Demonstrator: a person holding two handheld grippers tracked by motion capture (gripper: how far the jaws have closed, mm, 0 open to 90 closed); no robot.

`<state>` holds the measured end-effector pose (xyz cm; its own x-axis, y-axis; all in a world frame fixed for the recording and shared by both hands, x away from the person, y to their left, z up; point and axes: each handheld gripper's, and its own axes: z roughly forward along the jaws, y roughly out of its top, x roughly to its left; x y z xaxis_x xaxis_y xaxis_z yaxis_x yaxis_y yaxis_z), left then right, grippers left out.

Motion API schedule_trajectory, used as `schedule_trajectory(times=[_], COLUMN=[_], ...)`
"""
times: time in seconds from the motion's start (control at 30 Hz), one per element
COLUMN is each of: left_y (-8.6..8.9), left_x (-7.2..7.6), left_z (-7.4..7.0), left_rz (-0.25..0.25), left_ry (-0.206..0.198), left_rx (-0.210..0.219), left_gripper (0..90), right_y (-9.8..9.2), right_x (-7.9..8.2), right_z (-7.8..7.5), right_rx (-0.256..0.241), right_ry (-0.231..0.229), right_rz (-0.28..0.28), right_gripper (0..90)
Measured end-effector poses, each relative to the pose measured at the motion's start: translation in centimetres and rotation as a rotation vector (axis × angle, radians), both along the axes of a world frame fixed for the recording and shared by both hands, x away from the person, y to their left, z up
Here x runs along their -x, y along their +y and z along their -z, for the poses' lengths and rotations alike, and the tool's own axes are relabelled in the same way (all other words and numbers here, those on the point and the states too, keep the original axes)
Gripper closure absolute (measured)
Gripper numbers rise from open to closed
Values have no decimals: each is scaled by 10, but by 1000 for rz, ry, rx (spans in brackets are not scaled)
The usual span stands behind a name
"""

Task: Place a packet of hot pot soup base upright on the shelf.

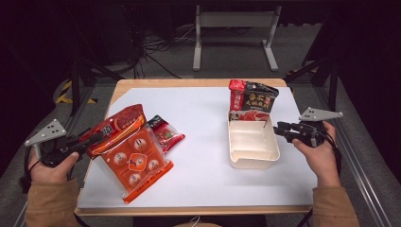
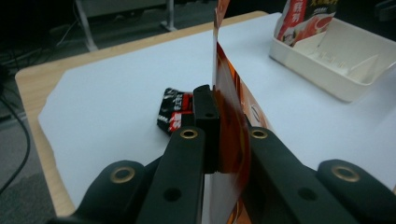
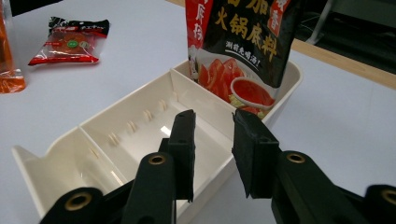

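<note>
Cream tray (image 1: pixel 253 158) sits right of centre on the white-covered worktop (image 1: pixel 203 179), divided into compartments. Far compartment holds one black-and-red sauce packet (image 1: pixel 252 98) standing upright against the far wall; near compartments bare, small ribs visible along the floor in the right gripper view. Right claw (image 1: pixel 280 130) hovers at the tray's right rim, jaws spread with a clear gap and nothing between them; in its own view (image 3: pixel 212 140) the jaws point over the near edge of the tray (image 3: pixel 140 140) toward the standing packet (image 3: pixel 240 46), apart from both. On the left side of the worktop, a large orange bag (image 1: pixel 135 161) lies partly flat, its red upper end (image 1: pixel 116 127) lifted off the surface. Left claw (image 1: pixel 90 142) grips that raised end: jaws pressed together on the thin edge of the bag, seen edge-on in the left gripper view (image 2: pixel 229 135), where the film runs straight up between the two black pads (image 2: pixel 208 116). The bag's lower part rests on the worktop just right of the claw. A small red-and-black snack packet (image 1: pixel 165 133) lies flat just beside the bag's far right edge, touching or nearly so; cannot tell which. Both hands hold the grippers at the worktop's near corners, brown sleeves at the bottom edge.
</note>
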<state>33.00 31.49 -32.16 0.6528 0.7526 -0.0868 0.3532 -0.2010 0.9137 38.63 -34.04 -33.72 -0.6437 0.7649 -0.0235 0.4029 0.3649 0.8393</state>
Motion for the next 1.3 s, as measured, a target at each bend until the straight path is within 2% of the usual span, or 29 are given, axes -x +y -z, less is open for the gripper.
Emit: schedule_trajectory(times=[0.17, 0.27, 0.3, 0.47, 0.8, 1.03, 1.3], left_y=[-15, -21, -26, -39, -56, -66, -85], left_x=[8, 11, 14, 21, 25, 23, 19], left_z=[-13, -17, -21, -30, -40, -44, -46], left_rz=[31, 47, 71, 117, 188, 207, 264], left_ry=[-71, -90, -107, -137, -164, -171, -176], left_rx=[8, 14, 11, 3, -19, -23, -15], left_gripper=[900, 900, 900, 900, 900, 900, 900], right_y=[6, 8, 9, 13, 24, 42, 66], right_x=[5, 7, 9, 13, 19, 19, 22], right_z=[-5, -7, -9, -15, -24, -31, -45], right_rx=[-14, -11, -14, -29, -69, -87, -111], right_ry=[4, -1, -4, -21, -56, -90, -132], right_rz=[-29, -39, -46, -70, -138, -202, -286], right_gripper=[710, 713, 714, 716, 676, 604, 540])
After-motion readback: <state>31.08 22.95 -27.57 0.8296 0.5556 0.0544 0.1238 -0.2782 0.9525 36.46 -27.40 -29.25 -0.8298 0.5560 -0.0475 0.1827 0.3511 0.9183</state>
